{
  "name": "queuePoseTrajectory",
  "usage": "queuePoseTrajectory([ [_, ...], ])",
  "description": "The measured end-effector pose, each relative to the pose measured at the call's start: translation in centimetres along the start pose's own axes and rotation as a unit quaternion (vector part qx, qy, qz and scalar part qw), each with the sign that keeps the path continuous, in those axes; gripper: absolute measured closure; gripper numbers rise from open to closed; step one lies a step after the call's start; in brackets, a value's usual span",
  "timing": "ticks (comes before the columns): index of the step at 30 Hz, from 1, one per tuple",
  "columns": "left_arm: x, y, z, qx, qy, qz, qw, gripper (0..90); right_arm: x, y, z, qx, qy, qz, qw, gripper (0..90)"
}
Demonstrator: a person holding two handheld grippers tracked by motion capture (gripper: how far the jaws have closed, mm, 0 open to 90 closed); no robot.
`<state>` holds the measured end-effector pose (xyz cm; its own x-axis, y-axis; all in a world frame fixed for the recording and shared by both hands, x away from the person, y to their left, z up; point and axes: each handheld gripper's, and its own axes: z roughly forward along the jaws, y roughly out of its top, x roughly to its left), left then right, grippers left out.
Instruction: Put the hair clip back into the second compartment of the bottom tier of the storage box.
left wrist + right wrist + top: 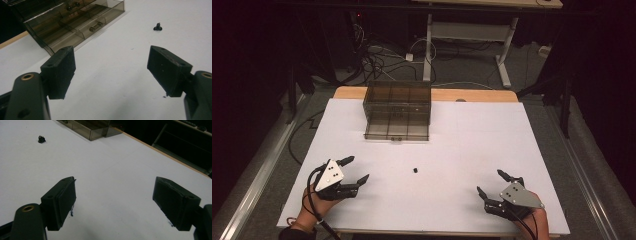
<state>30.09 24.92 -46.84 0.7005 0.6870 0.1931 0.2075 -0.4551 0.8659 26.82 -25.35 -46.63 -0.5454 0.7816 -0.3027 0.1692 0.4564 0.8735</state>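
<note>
A small black screw-like part [415, 170] lies alone on the white table top [462, 145], between the two hands. It also shows far ahead in the left gripper view as the small black part [157, 27] and in the right gripper view as the small black part [41, 139]. My left gripper [354, 169] rests at the front left, open, nothing between its jaws. My right gripper [492, 183] rests at the front right, open and empty too. A smoky clear drawer box [397, 111] stands at the table's back, its lower drawer pulled out.
The drawer box [75, 22] has divided compartments and small knob handles. Beyond the table's wooden far edge [472, 95] are cables and desk legs on the floor. Dark surroundings lie at both sides.
</note>
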Motion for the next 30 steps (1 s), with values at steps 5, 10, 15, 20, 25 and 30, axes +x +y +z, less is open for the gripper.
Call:
queuePoseTrajectory([
  [5,-0.2,0.0,-0.1,0.003,0.000,0.006,1.0000,21.9,0.1,0.0,-0.1,0.000,0.001,-0.004,1.0000,18.8],
  [10,-0.3,0.3,-0.3,-0.001,-0.003,0.009,1.0000,21.9,0.1,0.1,-0.3,-0.002,-0.002,-0.007,1.0000,18.8],
  [15,-0.1,0.7,-0.4,0.011,-0.019,0.019,0.9996,22.0,0.1,0.2,-0.2,0.000,-0.002,-0.007,1.0000,18.8],
  [20,0.0,1.7,0.1,0.053,-0.047,0.025,0.9972,24.0,0.3,0.1,0.0,0.007,0.001,-0.012,0.9999,18.8],
  [25,0.3,3.1,1.3,0.088,-0.070,0.018,0.9935,25.1,0.2,0.0,0.0,0.009,0.001,-0.013,0.9999,18.8],
  [30,-0.2,4.7,2.5,0.119,-0.095,0.033,0.9878,27.2,0.3,0.0,0.1,0.011,0.003,-0.012,0.9999,18.8],
])
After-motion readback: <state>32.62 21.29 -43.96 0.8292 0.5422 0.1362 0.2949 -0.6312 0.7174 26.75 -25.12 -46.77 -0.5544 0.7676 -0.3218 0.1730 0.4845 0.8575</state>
